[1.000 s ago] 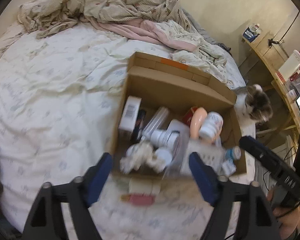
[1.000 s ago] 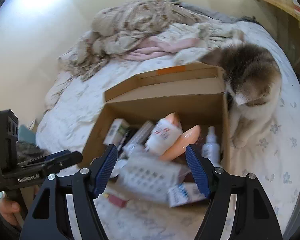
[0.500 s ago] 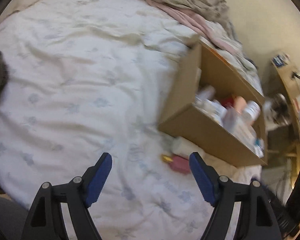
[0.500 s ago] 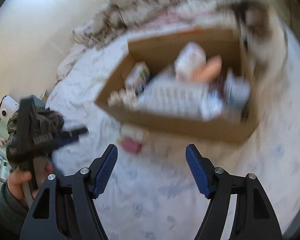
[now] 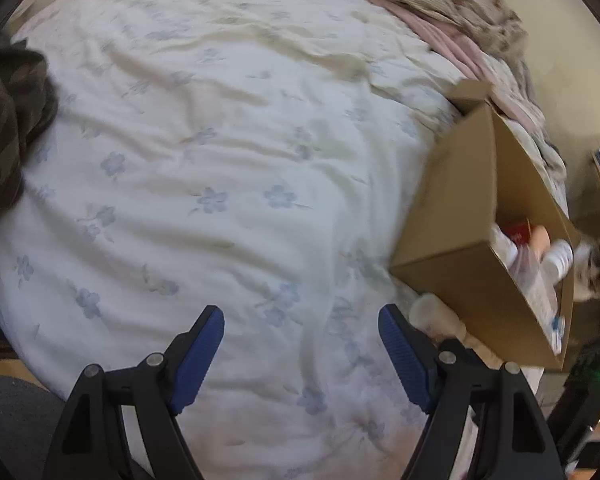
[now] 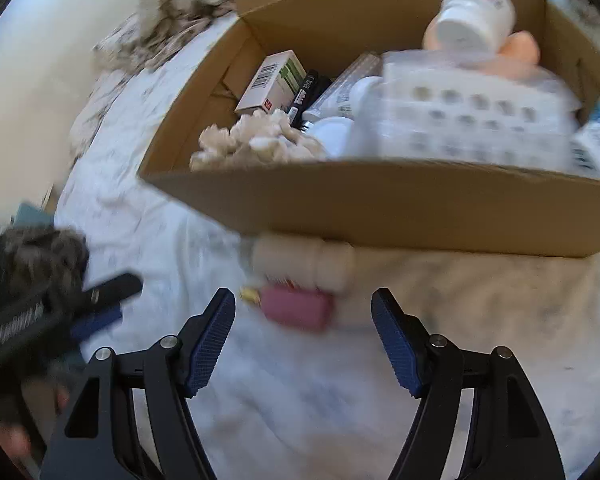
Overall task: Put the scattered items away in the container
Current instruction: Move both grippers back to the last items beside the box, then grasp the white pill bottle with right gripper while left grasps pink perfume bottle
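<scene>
Just below brown cardboard box (image 6: 380,204): lower right gripper (image 6: 303,336), wide open and empty, squarely over pink oblong item (image 6: 298,307) beside cream bottle (image 6: 304,262); close gently. Left gripper (image 5: 300,338) open, empty.

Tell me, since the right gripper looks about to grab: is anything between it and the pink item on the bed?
Nothing visible blocks it. The right gripper is open, with the pink item lying on the bedsheet just ahead of its fingertips. A cream bottle lies beyond it, against the cardboard box.
</scene>
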### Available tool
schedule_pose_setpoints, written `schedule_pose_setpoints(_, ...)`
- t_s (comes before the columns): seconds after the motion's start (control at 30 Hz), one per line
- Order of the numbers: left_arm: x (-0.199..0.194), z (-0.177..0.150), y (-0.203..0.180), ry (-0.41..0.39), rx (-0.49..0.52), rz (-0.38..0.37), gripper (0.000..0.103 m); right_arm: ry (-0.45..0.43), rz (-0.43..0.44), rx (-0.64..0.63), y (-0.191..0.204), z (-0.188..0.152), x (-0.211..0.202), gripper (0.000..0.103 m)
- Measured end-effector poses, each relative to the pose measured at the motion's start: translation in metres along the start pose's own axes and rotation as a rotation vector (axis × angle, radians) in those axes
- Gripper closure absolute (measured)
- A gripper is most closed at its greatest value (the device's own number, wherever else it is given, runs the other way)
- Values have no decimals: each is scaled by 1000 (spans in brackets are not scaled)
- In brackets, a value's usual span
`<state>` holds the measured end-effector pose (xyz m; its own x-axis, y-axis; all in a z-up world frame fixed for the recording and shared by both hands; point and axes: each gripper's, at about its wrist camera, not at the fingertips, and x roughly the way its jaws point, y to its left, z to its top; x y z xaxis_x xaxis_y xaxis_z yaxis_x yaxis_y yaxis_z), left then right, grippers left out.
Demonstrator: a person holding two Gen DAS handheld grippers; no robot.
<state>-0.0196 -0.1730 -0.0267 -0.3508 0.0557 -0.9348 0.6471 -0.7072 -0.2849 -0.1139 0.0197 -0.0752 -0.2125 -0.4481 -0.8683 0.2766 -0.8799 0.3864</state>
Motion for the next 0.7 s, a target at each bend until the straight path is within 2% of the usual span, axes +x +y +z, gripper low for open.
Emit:
schedule_pose_setpoints(0.1, 2, 1, 6, 7, -12, 2, 23, 38, -36, 19, 2, 7, 22, 28)
schedule_pose_setpoints(0.17, 1, 2, 8, 5, -18, 11, 23, 26, -36, 20, 1, 7, 25, 28)
schedule_pose_setpoints(0.2, 1, 2, 9, 2, -24, 8, 23, 16, -38, 9, 0, 7, 24, 29)
schedule_pose_setpoints(0.23, 1, 2, 9, -1, -25, 3, 23, 11, -43, -2, -1, 6, 23, 36)
schedule_pose_setpoints(0.3, 3, 1, 6, 6, -6, 7, 23, 9, -20, -17, -5, 4, 17, 36)
schedule_pose_setpoints(0.37, 6, -3, -1, 35, 32, -19, 23, 9, -6, -30, -11, 2, 5, 36)
schedule_pose_setpoints(0.47, 14, -16, -27, 135, 156, -114, 23, 21, 34, -50, -24, -4, -18, 36)
schedule_pose_setpoints(0.57, 15, -36, -58, 128, 317, -75, 23, 34, 55, -26, -51, -10, -46, 36)
schedule_pose_setpoints(0.63, 19, -44, -76, 150, 372, -122, 23, 27, 75, 18, -74, -12, -66, 36)
schedule_pose_setpoints(0.7, 24, -50, -91, 145, 414, -97, 23, 4, 105, 71, -92, -10, -82, 36)
